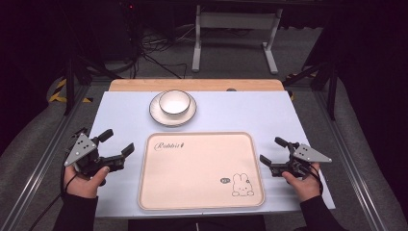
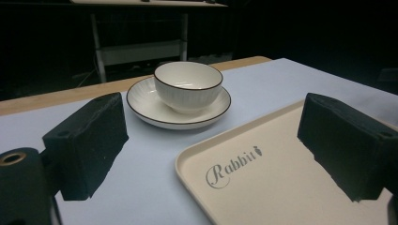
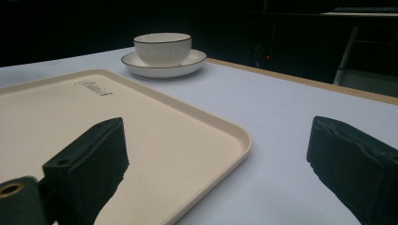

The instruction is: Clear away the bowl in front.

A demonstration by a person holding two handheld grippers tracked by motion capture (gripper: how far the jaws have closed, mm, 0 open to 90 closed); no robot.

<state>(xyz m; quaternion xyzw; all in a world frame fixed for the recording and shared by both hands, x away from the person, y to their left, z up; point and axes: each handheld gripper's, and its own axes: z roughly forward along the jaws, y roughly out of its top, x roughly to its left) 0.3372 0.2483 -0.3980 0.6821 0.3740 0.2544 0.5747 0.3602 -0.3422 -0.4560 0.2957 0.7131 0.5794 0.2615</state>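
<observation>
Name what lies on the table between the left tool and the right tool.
The cream tray lies flat between the left tool and the right tool, as the high view shows. Nothing rests on it, and both tools stand open beside it.

High view: fixed above near edge of tabletop (image 1: 120, 110), facing forward and down, whole surface in frame, floor beyond.

Left gripper view: low, close over tabletop, left of tray (image 2: 281, 187), looking past own jaws toward bowl (image 2: 187, 84) on saucer (image 2: 141, 101).

Right gripper view: low, at tray's (image 3: 141, 122) right edge, aimed across it at same bowl (image 3: 162, 47).

Shared by all three: tray, bowl, saucer.
</observation>
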